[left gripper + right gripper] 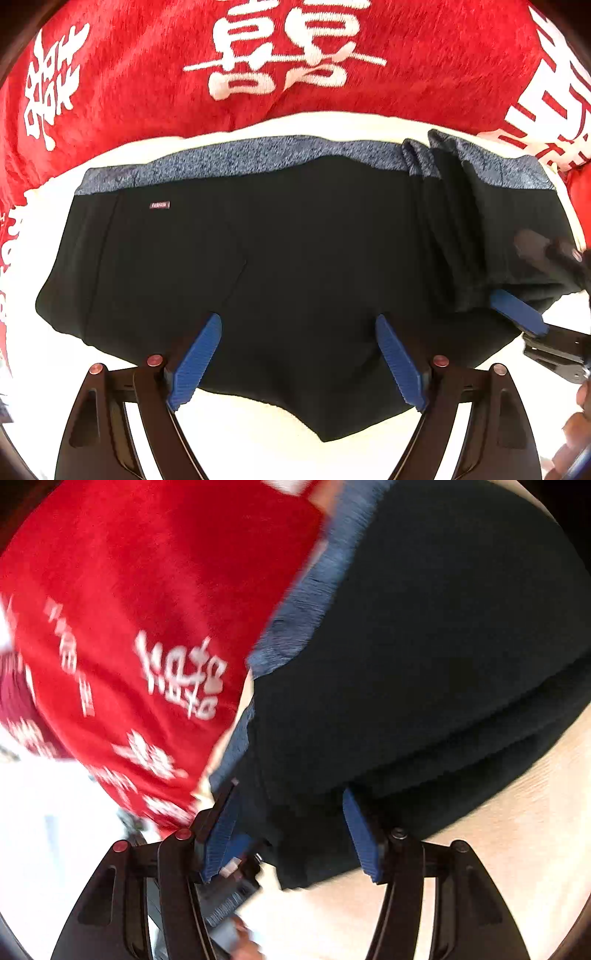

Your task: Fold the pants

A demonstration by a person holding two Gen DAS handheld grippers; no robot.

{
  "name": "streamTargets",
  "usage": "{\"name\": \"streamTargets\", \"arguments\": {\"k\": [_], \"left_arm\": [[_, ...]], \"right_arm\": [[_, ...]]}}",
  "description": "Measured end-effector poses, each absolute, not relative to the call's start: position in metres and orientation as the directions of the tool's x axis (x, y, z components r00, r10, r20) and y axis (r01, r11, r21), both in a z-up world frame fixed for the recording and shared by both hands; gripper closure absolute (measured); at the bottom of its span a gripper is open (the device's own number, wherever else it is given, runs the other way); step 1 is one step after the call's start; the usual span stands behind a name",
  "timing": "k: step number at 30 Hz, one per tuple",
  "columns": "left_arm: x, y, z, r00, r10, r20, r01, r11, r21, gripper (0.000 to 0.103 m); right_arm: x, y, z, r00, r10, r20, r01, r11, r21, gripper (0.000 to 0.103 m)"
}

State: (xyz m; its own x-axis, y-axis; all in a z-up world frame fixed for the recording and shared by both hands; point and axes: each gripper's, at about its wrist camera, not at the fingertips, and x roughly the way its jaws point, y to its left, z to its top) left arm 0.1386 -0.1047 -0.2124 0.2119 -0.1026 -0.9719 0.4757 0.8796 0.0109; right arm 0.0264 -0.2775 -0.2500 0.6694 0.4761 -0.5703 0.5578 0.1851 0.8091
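Black fabric pants (280,258) with speckled blue waistband lie flat on white bedding (236,435) | right side bunched | my left gripper (299,363) jaws spread above hem | my right gripper (290,834) jaws spread around bunched cloth.

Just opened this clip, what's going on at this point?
A person with two handheld grippers is folding black pants with a speckled blue waistband, spread on a white surface beside a red blanket with white characters. The left gripper hovers open over the near edge. The right gripper, jaws apart, straddles bunched fabric at the pants' right end.
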Motion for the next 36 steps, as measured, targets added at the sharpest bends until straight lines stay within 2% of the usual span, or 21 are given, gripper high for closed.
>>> {"name": "streamTargets", "arguments": {"k": [1, 2, 3, 4, 5, 8, 12, 14, 17, 18, 19, 20, 21, 24, 28, 29, 30, 31, 32, 36], "left_arm": [[0.138, -0.103, -0.213, 0.208, -0.101, -0.973, 0.473, 0.881, 0.01, 0.017], [0.139, -0.102, -0.213, 0.206, -0.1, -0.973, 0.47, 0.882, 0.009, 0.017], [0.139, -0.101, -0.213, 0.207, -0.1, -0.973, 0.469, 0.883, 0.009, 0.017], [0.14, -0.101, -0.212, 0.21, -0.1, -0.973, 0.468, 0.883, 0.011, 0.017], [0.14, -0.1, -0.209, 0.214, -0.098, -0.972, 0.47, 0.883, 0.014, 0.017], [0.14, -0.098, -0.199, 0.233, -0.113, -0.966, 0.475, 0.88, 0.012, 0.017], [0.139, -0.099, -0.203, 0.236, -0.09, -0.967, 0.488, 0.872, 0.038, 0.017], [0.139, -0.1, -0.208, 0.219, -0.077, -0.973, 0.479, 0.877, 0.038, 0.017], [0.136, -0.1, -0.207, 0.231, -0.08, -0.97, 0.484, 0.874, 0.043, 0.017], [0.134, -0.101, -0.208, 0.231, -0.079, -0.97, 0.49, 0.871, 0.046, 0.017], [0.134, -0.102, -0.209, 0.225, -0.077, -0.971, 0.494, 0.868, 0.045, 0.017], [0.133, -0.103, -0.211, 0.218, -0.076, -0.973, 0.497, 0.867, 0.044, 0.017], [0.133, -0.104, -0.212, 0.213, -0.074, -0.974, 0.499, 0.866, 0.043, 0.017], [0.136, -0.107, -0.211, 0.216, -0.074, -0.973, 0.498, 0.866, 0.045, 0.017], [0.139, -0.109, -0.207, 0.228, -0.082, -0.97, 0.499, 0.865, 0.044, 0.017], [0.139, -0.109, -0.207, 0.227, -0.079, -0.971, 0.5, 0.865, 0.046, 0.017], [0.14, -0.109, -0.208, 0.225, -0.076, -0.971, 0.499, 0.865, 0.048, 0.017], [0.14, -0.109, -0.208, 0.223, -0.073, -0.972, 0.498, 0.866, 0.05, 0.017], [0.141, -0.108, -0.206, 0.222, -0.07, -0.973, 0.496, 0.867, 0.05, 0.017], [0.14, -0.106, -0.193, 0.241, -0.084, -0.967, 0.503, 0.863, 0.05, 0.017]], "right_arm": [[0.027, -0.279, -0.26, 0.686, 0.469, -0.557, 0.575, 0.119, 0.809, 0.044], [0.025, -0.28, -0.265, 0.701, 0.463, -0.543, 0.581, 0.072, 0.811, 0.064], [0.022, -0.283, -0.271, 0.716, 0.455, -0.53, 0.589, 0.015, 0.808, 0.075], [0.019, -0.285, -0.274, 0.722, 0.447, -0.527, 0.599, -0.022, 0.801, 0.09], [0.016, -0.287, -0.274, 0.728, 0.442, -0.525, 0.598, -0.034, 0.801, 0.098], [0.023, -0.284, -0.253, 0.7, 0.466, -0.54, 0.57, 0.091, 0.817, 0.098], [0.029, -0.27, -0.241, 0.583, 0.503, -0.639, 0.582, 0.29, 0.759, 0.098], [0.027, -0.269, -0.257, 0.562, 0.505, -0.654, 0.605, 0.287, 0.742, 0.098], [0.02, -0.275, -0.265, 0.616, 0.522, -0.59, 0.587, 0.195, 0.786, 0.092], [0.017, -0.275, -0.26, 0.624, 0.517, -0.586, 0.581, 0.194, 0.79, 0.085], [0.012, -0.274, -0.258, 0.628, 0.521, -0.578, 0.574, 0.192, 0.796, 0.061], [0.009, -0.272, -0.256, 0.648, 0.527, -0.55, 0.553, 0.172, 0.815, 0.044], [0.005, -0.271, -0.254, 0.664, 0.53, -0.527, 0.536, 0.153, 0.83, 0.041], [0.012, -0.269, -0.252, 0.659, 0.517, -0.546, 0.544, 0.173, 0.821, 0.04], [0.02, -0.279, -0.269, 0.711, 0.473, -0.52, 0.563, 0.061, 0.824, 0.04], [0.02, -0.28, -0.273, 0.718, 0.464, -0.519, 0.572, 0.033, 0.82, 0.043], [0.018, -0.28, -0.275, 0.723, 0.456, -0.518, 0.577, 0.013, 0.817, 0.048], [0.017, -0.28, -0.276, 0.714, 0.452, -0.534, 0.594, 0.011, 0.804, 0.076], [0.017, -0.281, -0.276, 0.71, 0.452, -0.54, 0.599, 0.015, 0.801, 0.088], [0.016, -0.283, -0.246, 0.702, 0.49, -0.517, 0.536, 0.113, 0.836, 0.089]]}}
